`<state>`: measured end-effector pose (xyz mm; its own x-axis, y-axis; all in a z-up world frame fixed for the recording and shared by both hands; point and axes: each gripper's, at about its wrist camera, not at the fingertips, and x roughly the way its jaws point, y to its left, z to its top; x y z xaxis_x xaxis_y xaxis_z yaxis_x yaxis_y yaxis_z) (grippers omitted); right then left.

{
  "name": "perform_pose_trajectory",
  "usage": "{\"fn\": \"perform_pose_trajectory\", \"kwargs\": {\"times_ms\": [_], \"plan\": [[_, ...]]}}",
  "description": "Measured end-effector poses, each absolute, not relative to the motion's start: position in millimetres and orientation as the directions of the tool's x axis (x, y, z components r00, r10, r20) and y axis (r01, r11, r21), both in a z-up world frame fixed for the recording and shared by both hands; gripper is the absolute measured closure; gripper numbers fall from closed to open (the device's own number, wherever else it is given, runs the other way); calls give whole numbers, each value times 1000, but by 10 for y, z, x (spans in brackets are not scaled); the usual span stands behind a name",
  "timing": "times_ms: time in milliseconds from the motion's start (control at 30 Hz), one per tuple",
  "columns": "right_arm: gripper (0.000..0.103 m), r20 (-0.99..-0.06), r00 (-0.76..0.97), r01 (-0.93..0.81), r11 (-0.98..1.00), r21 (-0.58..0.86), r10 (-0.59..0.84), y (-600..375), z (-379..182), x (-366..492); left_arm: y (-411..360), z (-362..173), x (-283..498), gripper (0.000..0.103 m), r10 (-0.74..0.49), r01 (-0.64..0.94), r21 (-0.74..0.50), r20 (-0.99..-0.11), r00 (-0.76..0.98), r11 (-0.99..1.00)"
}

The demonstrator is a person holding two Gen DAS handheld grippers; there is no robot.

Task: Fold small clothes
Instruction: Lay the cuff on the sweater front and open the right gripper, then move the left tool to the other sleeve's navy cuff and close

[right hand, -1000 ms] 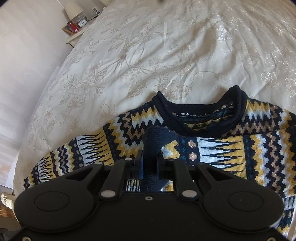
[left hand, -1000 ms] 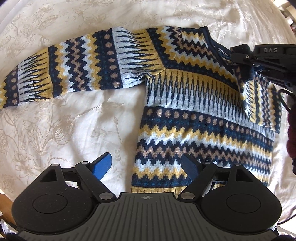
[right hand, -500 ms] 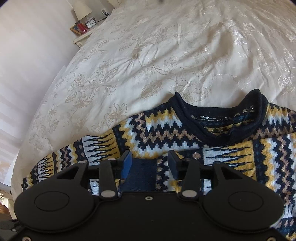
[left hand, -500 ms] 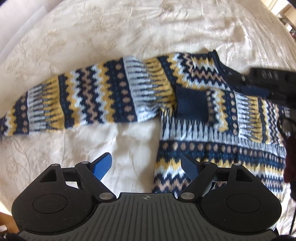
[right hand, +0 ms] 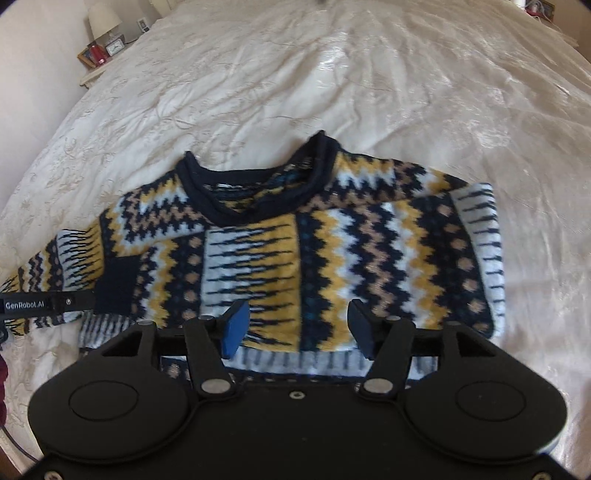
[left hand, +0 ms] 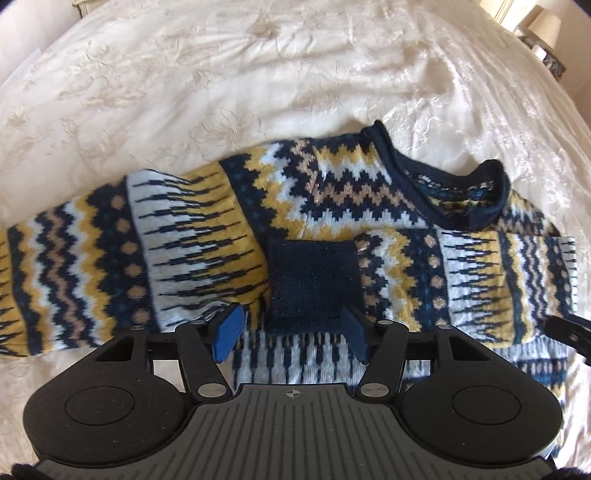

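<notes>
A navy, yellow and white patterned sweater lies front-up on the bed. One sleeve is folded across its chest, and that sleeve's navy cuff rests flat. The other sleeve stretches out to the left. My left gripper points down over the cuff's near edge. Its jaws are closing with that edge between them, and the pads do not touch it. My right gripper hangs over the folded sleeve. Its jaws are opening with nothing pinched. The left gripper's body shows at the left edge beside the cuff.
A cream embroidered bedspread spreads out on all sides of the sweater. A nightstand with a lamp and a clock stands beyond the bed's far left corner. Another lamp stands at the top right.
My right gripper let go of the navy cuff, leaving the sleeve folded across the chest, and drew back to the right. My left gripper moved in over the cuff and its jaws narrowed.
</notes>
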<state>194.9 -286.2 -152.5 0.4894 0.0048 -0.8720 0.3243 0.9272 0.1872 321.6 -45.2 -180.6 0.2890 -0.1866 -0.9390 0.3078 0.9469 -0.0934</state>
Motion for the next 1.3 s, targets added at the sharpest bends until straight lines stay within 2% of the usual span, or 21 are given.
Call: {"fn": "perform_pose_trajectory", "kwargs": {"times_ms": [200,333,400,433,467,567,733,800,900,1067,1200,1300], "plan": [[38,-882,468,400,903,156,-55,-3251,-1625,1686,-567,-2081,3354,47,-173,273,-101,-951,255,957],[34,-884,461,440,885,155,-74,-3527,-1705,1624,-625,-2112,3405,48,-164,262,-95,-953,256,960],[34,-886,456,458,876,148,-89,-3675,-1750,1617,-645,-2104,3401,65,-169,274,-94,-950,264,957],[34,-885,455,467,872,146,-95,-3741,-1773,1626,-668,-2086,3390,77,-151,287,-67,-948,281,956],[34,-885,455,475,868,145,-101,-3808,-1791,1637,-694,-2068,3377,81,-117,298,-22,-945,305,954],[34,-881,459,502,852,151,-113,-3988,-1838,1686,-770,-2060,3371,81,-28,327,98,-933,359,940],[34,-888,442,517,845,133,-131,-4231,-1977,1856,-811,-2151,3429,79,-14,324,104,-939,343,940],[34,-902,404,522,848,93,-150,-4314,-2087,1919,-849,-2165,3454,77,-3,328,118,-938,345,937],[31,-910,387,532,842,90,-147,-4428,-2188,1961,-880,-2193,3472,65,19,315,140,-934,358,939],[25,-909,384,546,834,81,-163,-4435,-2153,1953,-796,-2235,3536,24,63,257,170,-924,378,951],[23,-902,400,560,822,103,-160,-4399,-2075,1885,-622,-2252,3571,15,15,233,109,-928,373,966],[17,-913,374,557,826,84,-159,-4336,-2046,1787,-557,-2232,3547,14,-12,250,90,-926,377,964]]}}
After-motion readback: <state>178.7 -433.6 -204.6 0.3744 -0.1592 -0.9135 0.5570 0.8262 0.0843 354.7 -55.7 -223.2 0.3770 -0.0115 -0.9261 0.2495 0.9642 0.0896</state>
